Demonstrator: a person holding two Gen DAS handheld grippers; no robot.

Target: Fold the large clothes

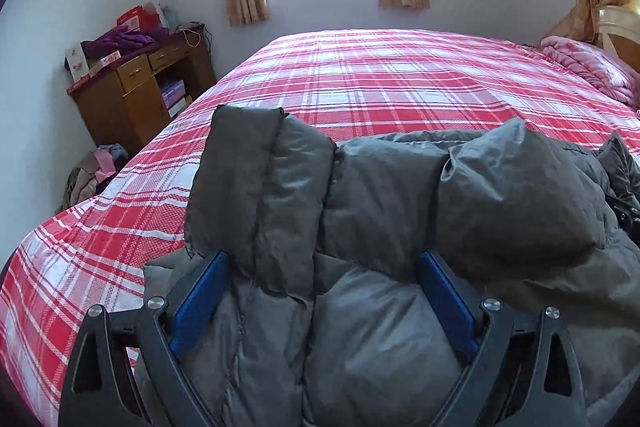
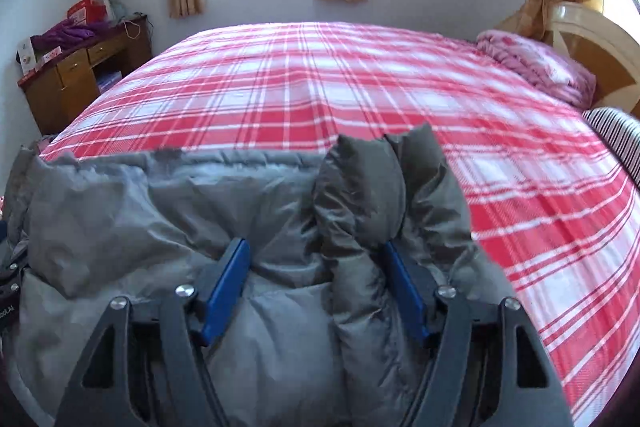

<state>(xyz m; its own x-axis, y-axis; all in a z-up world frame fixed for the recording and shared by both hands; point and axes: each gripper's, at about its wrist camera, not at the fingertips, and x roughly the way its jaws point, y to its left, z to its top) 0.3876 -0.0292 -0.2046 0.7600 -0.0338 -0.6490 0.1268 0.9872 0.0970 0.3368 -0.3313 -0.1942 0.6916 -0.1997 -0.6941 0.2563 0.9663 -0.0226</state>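
Note:
A puffy grey down jacket point(image 1: 380, 187) lies bunched at the near edge of a bed with a red and white plaid sheet point(image 1: 400, 75). My left gripper point(image 1: 324, 259) has its blue pads point(image 1: 200, 295) wide apart and pressed on a thick roll of the jacket, whose folded end stands up beyond the fingers. In the right wrist view the same jacket point(image 2: 120, 207) fills the lower left. My right gripper point(image 2: 315, 243) is shut on a thick fold of it, which rises in two peaks past the pads point(image 2: 224, 291).
A wooden desk point(image 1: 136, 87) piled with purple clothes and boxes stands by the far left wall. A pink quilt point(image 2: 540, 63) lies by the headboard point(image 2: 592, 43) at the right. Clothes lie on the floor point(image 1: 92, 171) beside the bed. A striped cloth point(image 2: 616, 135) shows at the right edge.

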